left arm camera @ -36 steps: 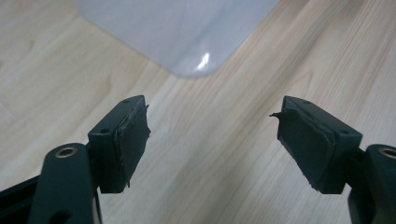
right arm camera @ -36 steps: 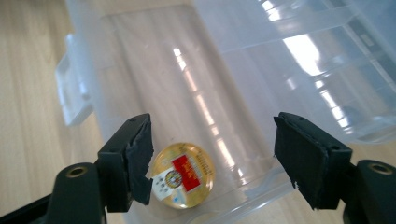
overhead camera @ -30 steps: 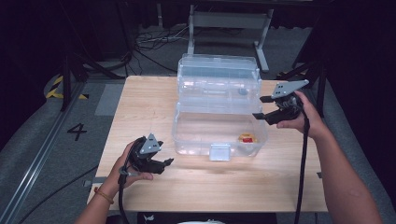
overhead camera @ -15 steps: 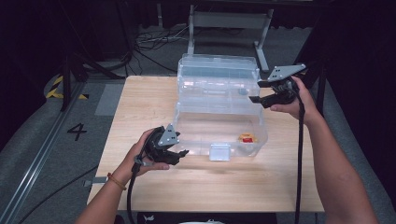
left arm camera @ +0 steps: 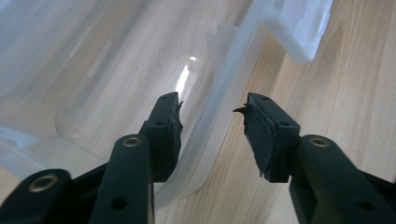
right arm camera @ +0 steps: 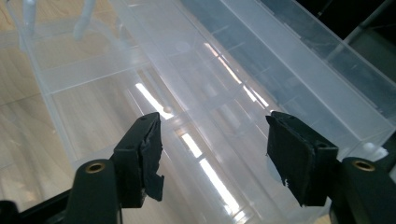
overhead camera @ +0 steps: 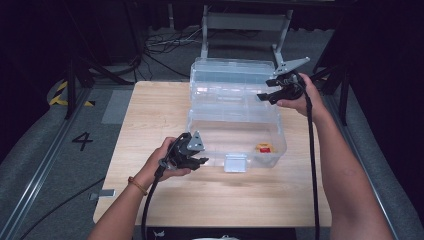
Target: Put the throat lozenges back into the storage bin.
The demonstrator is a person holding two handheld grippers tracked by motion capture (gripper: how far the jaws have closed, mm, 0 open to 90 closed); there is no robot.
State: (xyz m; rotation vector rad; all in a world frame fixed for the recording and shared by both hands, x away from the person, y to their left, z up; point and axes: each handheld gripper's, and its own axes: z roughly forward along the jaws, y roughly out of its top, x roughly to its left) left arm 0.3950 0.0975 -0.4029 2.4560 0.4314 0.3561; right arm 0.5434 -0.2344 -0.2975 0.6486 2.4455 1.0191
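Wooden table, clear box rim between left gripper jaws

The storage box is clear, colourless plastic with a frosted white latch and a small red-and-yellow item inside, on a pale wood-grain table, both grippers black with grey plates, over grey floor with yellow-black striped tape

1. Clear plastic box: open, resting in the middle of the wooden table.
2. Lid: swung back behind the box (hinged at the rear).
3. Front latch: white, facing the person.
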